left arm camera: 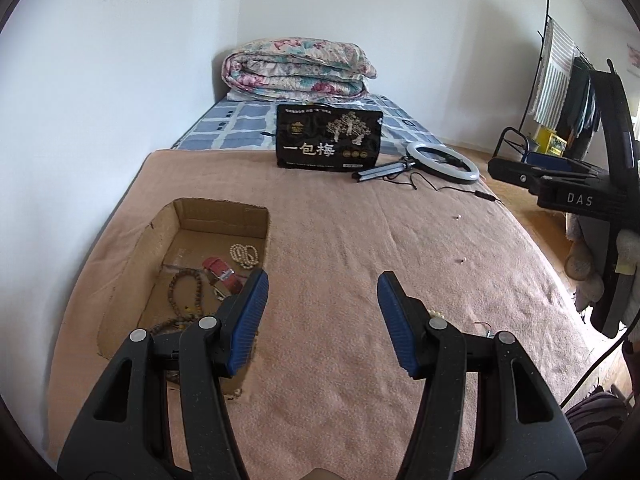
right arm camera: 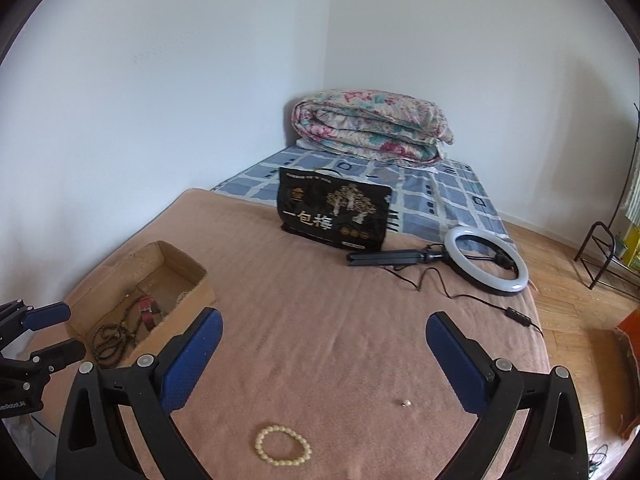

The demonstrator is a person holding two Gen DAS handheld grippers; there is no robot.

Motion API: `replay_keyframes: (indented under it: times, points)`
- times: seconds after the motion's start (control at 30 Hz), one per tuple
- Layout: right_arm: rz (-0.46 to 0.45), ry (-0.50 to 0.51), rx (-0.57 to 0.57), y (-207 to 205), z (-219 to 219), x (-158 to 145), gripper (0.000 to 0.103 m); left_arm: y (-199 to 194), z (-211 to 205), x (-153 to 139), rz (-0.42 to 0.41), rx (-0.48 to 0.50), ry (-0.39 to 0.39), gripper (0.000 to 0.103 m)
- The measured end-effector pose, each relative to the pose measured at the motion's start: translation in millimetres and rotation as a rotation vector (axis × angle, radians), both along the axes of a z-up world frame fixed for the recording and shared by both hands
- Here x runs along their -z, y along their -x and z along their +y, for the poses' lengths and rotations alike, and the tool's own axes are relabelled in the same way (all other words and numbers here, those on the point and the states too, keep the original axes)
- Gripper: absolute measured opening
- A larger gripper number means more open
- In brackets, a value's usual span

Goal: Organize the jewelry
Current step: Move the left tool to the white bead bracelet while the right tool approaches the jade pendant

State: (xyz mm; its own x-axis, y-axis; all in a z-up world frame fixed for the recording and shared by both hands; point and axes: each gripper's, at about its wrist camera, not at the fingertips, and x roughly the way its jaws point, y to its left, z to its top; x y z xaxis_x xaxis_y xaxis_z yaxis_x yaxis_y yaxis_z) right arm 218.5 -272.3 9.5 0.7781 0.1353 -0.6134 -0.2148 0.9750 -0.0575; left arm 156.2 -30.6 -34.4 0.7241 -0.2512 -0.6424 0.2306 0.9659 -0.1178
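My left claw (left arm camera: 323, 292) and right claw (right arm camera: 324, 330) are both wide open and hold nothing. The pearl bracelet (right arm camera: 283, 445) lies on the bed, right of the cardboard box (right arm camera: 192, 276). My left claw hides part of the beads (left arm camera: 185, 292) inside the box.

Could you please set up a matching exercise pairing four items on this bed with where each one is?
Items:
1. cream bead bracelet
2. red watch strap
3. ring light
4. floral quilt

Places:
A. folded at the far end of the bed, in the corner
B. inside the cardboard box
C. loose on the pink blanket, just in front of the right tongs
D. lying flat to the right of the black snack bag

Pairs: 1-C, 2-B, 3-D, 4-A
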Motion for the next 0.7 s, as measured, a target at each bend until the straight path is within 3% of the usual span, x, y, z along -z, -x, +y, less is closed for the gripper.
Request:
replay_keyframes:
  times: [0.33,0.6,0.7]
  points:
    - [0.032,-0.004,0.131,31,-95,17,0.103,-9,-59,31,0.08,0.109,-0.002,0.058]
    - [0.078,0.013,0.145,64,-128,53,0.103,-22,-88,63,0.165,0.154,0.017,0.058]
    - [0.099,-0.01,0.13,75,-136,69,0.103,-27,-97,75,0.196,0.165,0.005,0.05]
